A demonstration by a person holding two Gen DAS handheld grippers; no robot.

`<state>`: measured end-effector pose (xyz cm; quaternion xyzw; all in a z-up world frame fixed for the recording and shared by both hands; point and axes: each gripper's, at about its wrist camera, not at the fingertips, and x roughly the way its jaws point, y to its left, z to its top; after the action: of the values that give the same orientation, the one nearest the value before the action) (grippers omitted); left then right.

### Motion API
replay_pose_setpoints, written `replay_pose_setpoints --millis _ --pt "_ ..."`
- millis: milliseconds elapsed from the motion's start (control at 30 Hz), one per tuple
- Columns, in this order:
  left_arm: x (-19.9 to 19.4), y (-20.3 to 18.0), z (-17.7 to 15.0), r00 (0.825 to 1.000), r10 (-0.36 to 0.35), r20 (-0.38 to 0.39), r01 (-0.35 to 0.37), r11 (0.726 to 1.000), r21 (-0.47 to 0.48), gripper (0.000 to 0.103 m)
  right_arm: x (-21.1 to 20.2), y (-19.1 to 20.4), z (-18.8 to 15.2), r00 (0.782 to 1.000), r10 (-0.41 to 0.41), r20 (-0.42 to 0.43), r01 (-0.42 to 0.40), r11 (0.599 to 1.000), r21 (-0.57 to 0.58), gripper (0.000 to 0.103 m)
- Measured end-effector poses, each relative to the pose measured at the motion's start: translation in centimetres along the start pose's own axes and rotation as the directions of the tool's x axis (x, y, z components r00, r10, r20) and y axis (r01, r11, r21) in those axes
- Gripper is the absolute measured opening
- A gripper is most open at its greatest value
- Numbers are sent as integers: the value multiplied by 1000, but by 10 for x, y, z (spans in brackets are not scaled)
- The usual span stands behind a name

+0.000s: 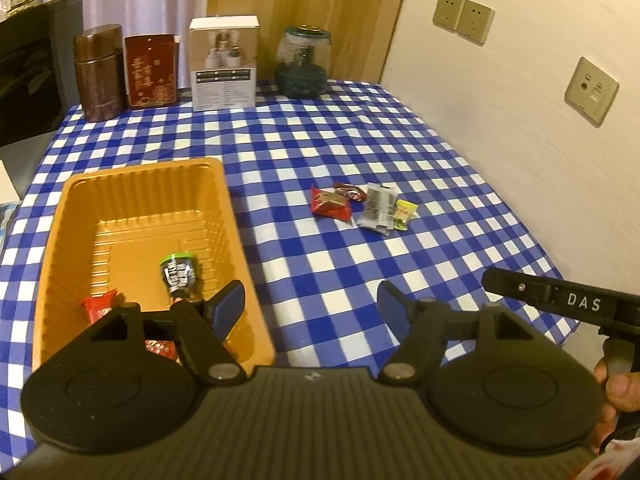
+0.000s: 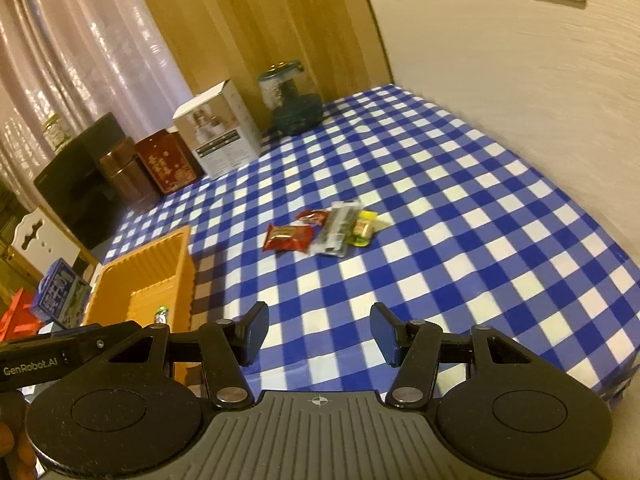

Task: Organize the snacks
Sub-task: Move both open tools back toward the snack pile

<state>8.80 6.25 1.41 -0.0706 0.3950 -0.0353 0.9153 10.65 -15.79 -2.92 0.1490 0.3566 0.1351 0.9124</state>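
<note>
"DAS" on right tool (image 1: 560,304); "GenRobot.AI" on left tool (image 2: 60,356).

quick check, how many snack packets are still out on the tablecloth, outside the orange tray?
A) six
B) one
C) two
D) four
D: the loose cluster on the checked tablecloth holds four packets: a red packet, a dark red one, a clear grey one and a yellow-green one; the rest lie inside the orange tray.

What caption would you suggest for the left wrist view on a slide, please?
Open left gripper beside an orange tray already holding snacks; four packets remain on the checked cloth.
</note>
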Motion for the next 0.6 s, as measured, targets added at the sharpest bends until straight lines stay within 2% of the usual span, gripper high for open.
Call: replay_pose_setpoints --millis 600 --pt "35 -22 24 1000 -26 -9 26 999 33 72 27 -26 17 999 -36 -1 36 999 2 56"
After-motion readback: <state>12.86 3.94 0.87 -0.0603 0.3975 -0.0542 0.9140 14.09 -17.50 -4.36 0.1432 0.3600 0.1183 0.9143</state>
